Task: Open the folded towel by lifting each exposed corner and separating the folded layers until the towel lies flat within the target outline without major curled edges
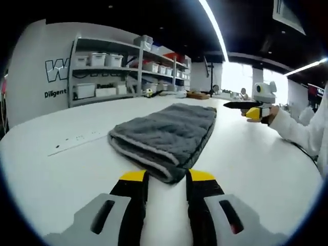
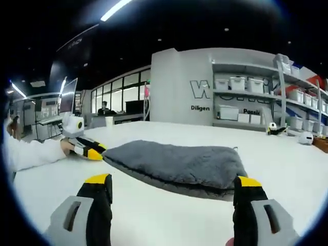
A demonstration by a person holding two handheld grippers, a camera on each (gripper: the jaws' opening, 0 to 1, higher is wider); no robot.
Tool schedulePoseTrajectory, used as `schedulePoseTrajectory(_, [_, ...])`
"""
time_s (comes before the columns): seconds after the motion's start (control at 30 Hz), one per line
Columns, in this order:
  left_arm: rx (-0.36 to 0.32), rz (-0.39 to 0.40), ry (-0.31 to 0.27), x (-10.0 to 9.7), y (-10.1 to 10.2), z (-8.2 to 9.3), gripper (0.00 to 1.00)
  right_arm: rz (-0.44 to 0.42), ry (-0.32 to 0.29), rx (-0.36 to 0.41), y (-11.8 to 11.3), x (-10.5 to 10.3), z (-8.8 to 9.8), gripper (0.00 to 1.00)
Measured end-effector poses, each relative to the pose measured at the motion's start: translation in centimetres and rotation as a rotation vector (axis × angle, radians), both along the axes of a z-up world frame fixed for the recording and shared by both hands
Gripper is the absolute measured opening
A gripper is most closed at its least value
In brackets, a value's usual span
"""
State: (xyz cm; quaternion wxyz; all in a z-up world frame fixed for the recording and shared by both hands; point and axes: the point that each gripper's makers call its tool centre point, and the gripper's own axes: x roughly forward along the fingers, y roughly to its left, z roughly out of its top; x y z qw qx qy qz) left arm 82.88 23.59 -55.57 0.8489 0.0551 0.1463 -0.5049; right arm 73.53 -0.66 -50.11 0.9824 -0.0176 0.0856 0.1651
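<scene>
A grey towel [image 1: 169,130] lies folded in thick layers on the white table [image 1: 256,169]. In the left gripper view my left gripper [image 1: 167,177] has its jaws drawn close, and the towel's near corner fills the gap between the yellow tips. The towel still rests flat. In the right gripper view the towel [image 2: 179,161] stretches across just ahead of my right gripper [image 2: 173,182], whose jaws stand wide apart and hold nothing. The left gripper [image 2: 97,152] meets the towel's left corner there. The right gripper [image 1: 241,104] hovers at the far right, off the towel.
A thin marked line [image 1: 77,142] runs across the table left of the towel. Shelves with white bins [image 1: 113,66] stand behind the table's far edge, and the same shelves [image 2: 246,97] back the right gripper view. A white sleeve [image 1: 297,130] reaches in from the right.
</scene>
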Motion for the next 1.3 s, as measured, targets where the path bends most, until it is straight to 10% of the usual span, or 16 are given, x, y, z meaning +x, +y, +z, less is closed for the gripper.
schedulePoseTrajectory(0.5, [-0.011, 0.010, 0.002, 0.3, 0.5, 0.2, 0.07, -0.001, 0.014, -0.005, 0.0, 0.1, -0.5, 0.99])
schedulePoseTrajectory(1.3, [-0.036, 0.195, 0.013, 5.3, 5.5, 0.5, 0.06, -0.011, 0.009, 0.009, -0.2, 0.0, -0.2, 0.98])
